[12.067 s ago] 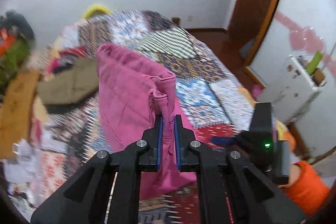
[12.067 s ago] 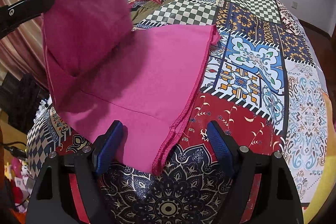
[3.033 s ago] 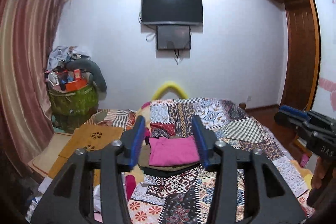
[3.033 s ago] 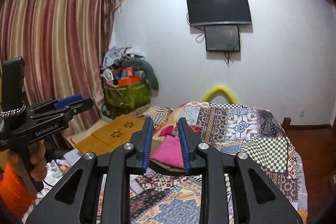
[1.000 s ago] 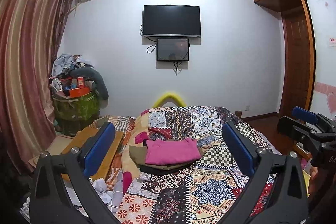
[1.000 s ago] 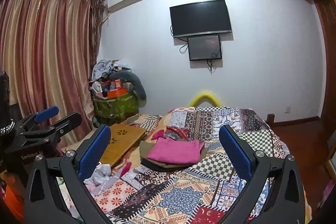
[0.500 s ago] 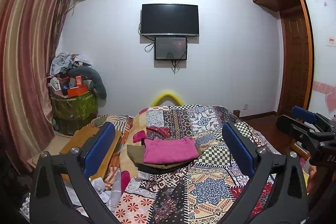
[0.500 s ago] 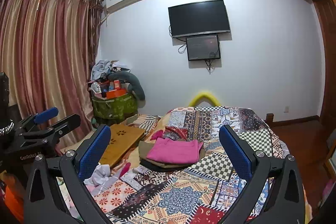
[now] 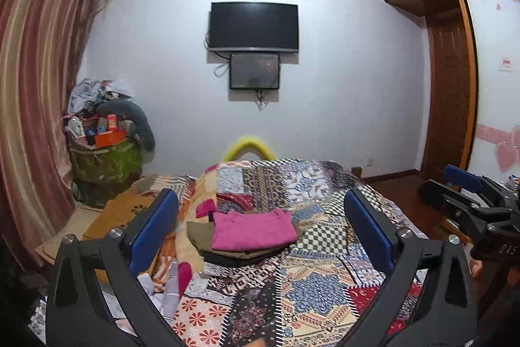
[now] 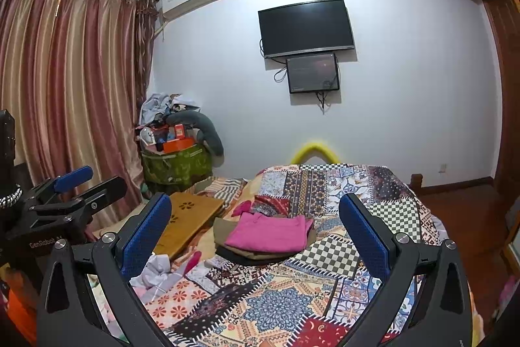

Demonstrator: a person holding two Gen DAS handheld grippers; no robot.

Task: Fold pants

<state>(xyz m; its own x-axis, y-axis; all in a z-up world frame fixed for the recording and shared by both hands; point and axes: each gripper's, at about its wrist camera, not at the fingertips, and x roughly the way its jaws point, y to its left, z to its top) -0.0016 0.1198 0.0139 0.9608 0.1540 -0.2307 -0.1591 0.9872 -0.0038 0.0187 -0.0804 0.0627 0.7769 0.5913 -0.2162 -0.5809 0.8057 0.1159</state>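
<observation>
Pants [image 9: 253,229] folded, far beyond both spread claws [image 9: 260,230]

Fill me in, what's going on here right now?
A person holds both grippers up and back from the bed, each open and empty. The left gripper and right gripper both face the pink pants, which lie folded on top of a small stack of clothes on the patchwork quilt. Nothing is being handled; the fold looks done.

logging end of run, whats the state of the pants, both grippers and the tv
pink pants: folded, lying on top of a clothes stack on the bed
left gripper: open, empty
right gripper: open, empty
tv: screen dark
</observation>
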